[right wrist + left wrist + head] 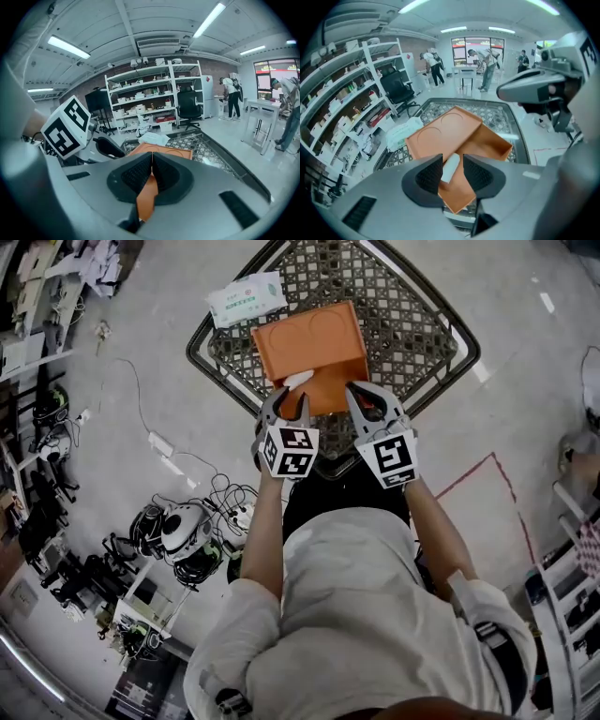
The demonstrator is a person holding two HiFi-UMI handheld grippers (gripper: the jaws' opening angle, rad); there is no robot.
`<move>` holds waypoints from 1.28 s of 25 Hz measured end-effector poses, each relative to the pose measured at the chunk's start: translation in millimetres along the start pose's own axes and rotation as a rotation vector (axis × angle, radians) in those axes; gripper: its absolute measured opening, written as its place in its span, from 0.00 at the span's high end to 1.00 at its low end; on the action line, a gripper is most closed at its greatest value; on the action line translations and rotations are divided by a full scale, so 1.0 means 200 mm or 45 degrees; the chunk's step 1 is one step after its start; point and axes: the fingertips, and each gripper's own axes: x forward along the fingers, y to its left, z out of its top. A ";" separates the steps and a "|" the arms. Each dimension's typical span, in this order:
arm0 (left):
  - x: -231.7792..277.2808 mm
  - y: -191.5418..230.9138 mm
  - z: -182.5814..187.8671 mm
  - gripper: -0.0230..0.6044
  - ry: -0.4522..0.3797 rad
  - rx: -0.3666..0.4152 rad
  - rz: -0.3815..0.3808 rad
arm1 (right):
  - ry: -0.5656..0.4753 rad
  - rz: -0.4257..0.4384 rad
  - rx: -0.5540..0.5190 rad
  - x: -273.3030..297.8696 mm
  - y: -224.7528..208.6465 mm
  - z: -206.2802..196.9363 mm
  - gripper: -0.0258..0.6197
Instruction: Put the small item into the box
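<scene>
An open orange box (pixel 335 382) and its lid (pixel 305 338), which has two round marks, lie on a metal mesh table (pixel 422 334). A small white cylinder (pixel 298 381) lies at the box's near left corner. In the left gripper view this small item (pixel 450 168) sits between the jaws of my left gripper (pixel 453 164) over the box floor (pixel 485 140), with a gap on its right side. The left gripper (pixel 289 401) is open. My right gripper (pixel 368 401) is shut on the box's near wall (pixel 146 201).
A white-green tissue pack (pixel 246 298) lies on the table's far left corner. Cables and helmets (pixel 183 531) litter the floor on the left. Shelving (pixel 351 93) stands to the left, and people work at desks (pixel 483 61) far behind.
</scene>
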 end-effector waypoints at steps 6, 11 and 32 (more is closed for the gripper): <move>-0.23 0.09 0.14 0.75 -0.250 -0.261 0.022 | -0.043 0.040 -0.070 0.01 0.14 0.17 0.95; -0.49 0.18 0.27 0.85 -0.467 -0.410 0.066 | -0.087 0.056 -0.075 0.01 0.26 0.30 0.95; -1.17 0.33 0.28 0.95 -0.874 -0.374 0.152 | -0.371 -0.197 -0.173 -0.32 0.56 0.74 0.96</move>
